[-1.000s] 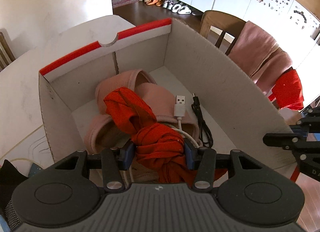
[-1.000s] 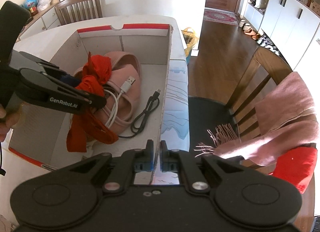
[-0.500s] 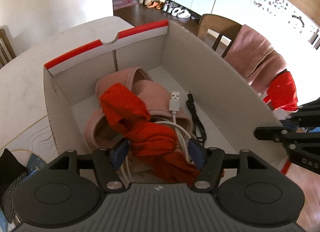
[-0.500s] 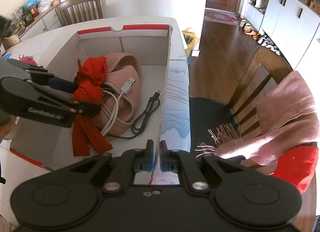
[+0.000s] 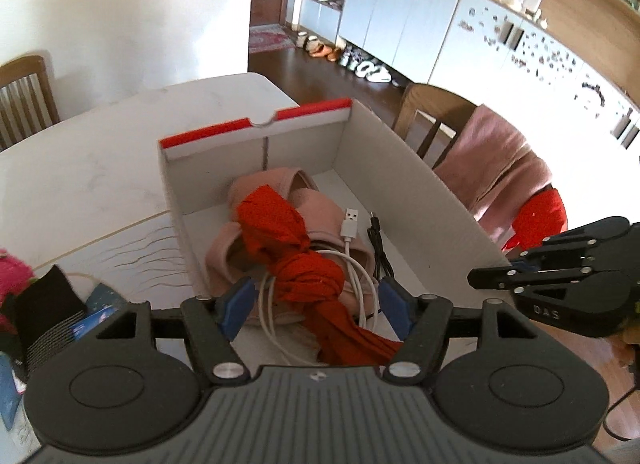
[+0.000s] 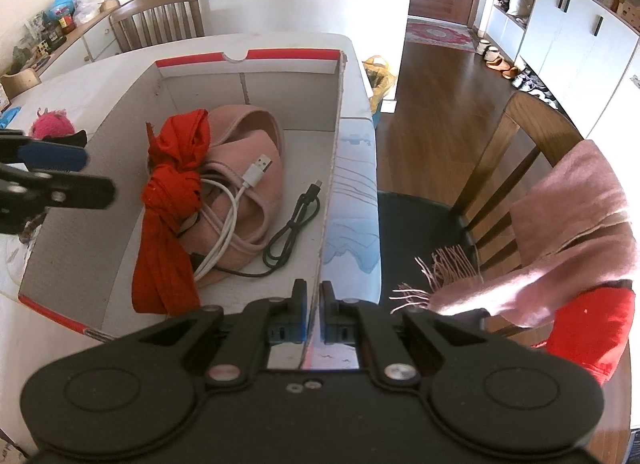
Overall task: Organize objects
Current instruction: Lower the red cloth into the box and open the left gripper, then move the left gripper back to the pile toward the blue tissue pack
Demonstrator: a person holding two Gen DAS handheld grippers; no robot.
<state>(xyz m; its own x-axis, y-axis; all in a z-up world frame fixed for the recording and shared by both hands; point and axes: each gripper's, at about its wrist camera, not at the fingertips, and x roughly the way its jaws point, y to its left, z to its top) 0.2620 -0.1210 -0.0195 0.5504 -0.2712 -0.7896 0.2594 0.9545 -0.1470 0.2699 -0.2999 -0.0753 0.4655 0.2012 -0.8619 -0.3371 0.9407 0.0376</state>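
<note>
The knotted red cloth [image 6: 170, 200] lies inside the white cardboard box with red-trimmed rim [image 6: 288, 56], draped over pink slippers [image 6: 248, 168] beside a coiled white USB cable [image 6: 240, 192]. The left gripper [image 5: 318, 306], jaws just widened, holds nothing above it; the right gripper [image 6: 314, 318] pinches the box's side wall.

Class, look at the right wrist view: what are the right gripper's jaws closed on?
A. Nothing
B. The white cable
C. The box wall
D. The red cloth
C: the right gripper pinches the box wall, while the red cloth and white cable lie inside the box.
</note>
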